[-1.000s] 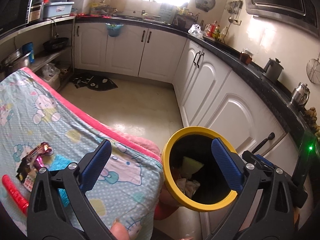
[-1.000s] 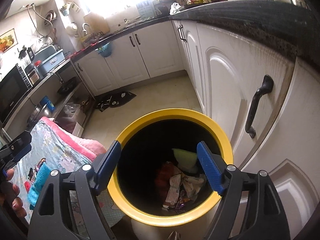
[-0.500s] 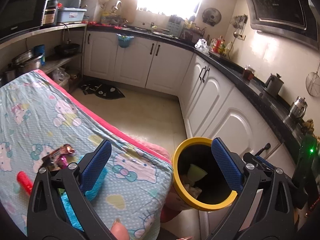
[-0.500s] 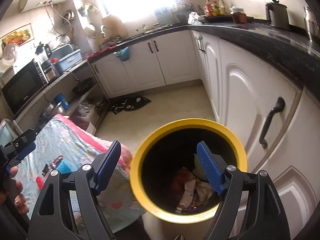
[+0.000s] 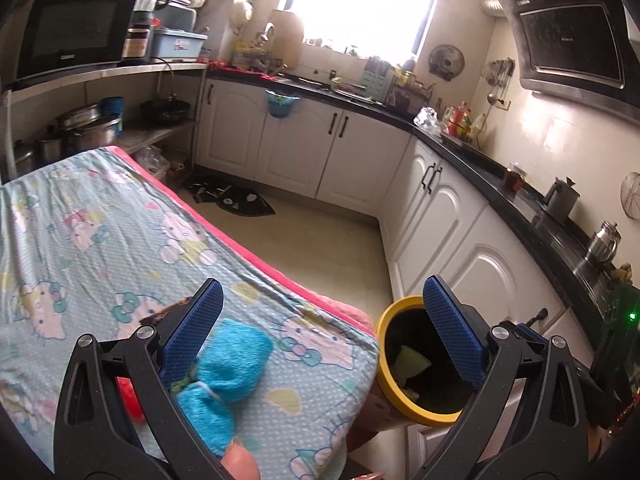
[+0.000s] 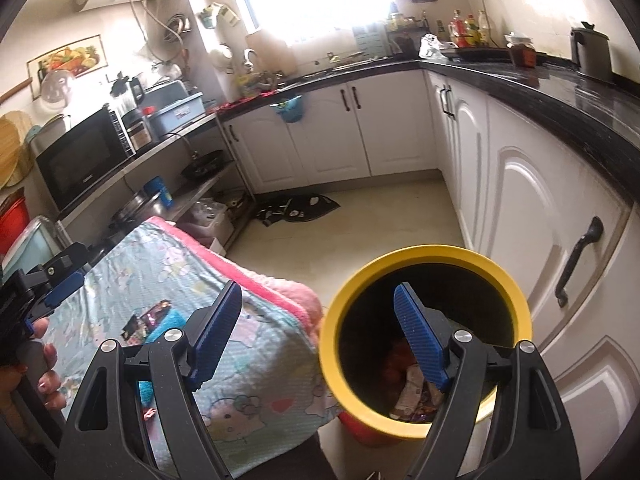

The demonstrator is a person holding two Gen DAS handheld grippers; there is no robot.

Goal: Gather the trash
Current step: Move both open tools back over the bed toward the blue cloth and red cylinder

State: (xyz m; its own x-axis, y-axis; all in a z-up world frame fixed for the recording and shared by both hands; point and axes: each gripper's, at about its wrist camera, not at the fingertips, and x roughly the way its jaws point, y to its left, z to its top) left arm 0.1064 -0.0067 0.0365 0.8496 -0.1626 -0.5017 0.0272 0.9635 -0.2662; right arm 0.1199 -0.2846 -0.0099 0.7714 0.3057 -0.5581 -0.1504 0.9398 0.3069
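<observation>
A yellow-rimmed black bin (image 6: 424,264) stands by the table's corner, with crumpled wrappers (image 6: 412,394) inside; it also shows in the left wrist view (image 5: 390,384). On the cartoon-print cloth (image 5: 100,240) lie a blue towel (image 5: 228,364), a red piece (image 5: 130,398) and a dark shiny wrapper (image 6: 146,318). My left gripper (image 5: 320,328) is open and empty above the table's near corner. My right gripper (image 6: 318,340) is open and empty, between the table edge and the bin.
White cabinets (image 5: 460,240) under a black counter (image 6: 560,92) run along the right, close to the bin. A dark mat (image 5: 236,200) lies on the tiled floor. Shelves with pots (image 5: 88,128) and a microwave (image 5: 72,36) stand behind the table.
Both grippers have pulled back and swung left, away from the bin toward the table. The blue towel now lies between my left fingers in view. Both stayed open.
</observation>
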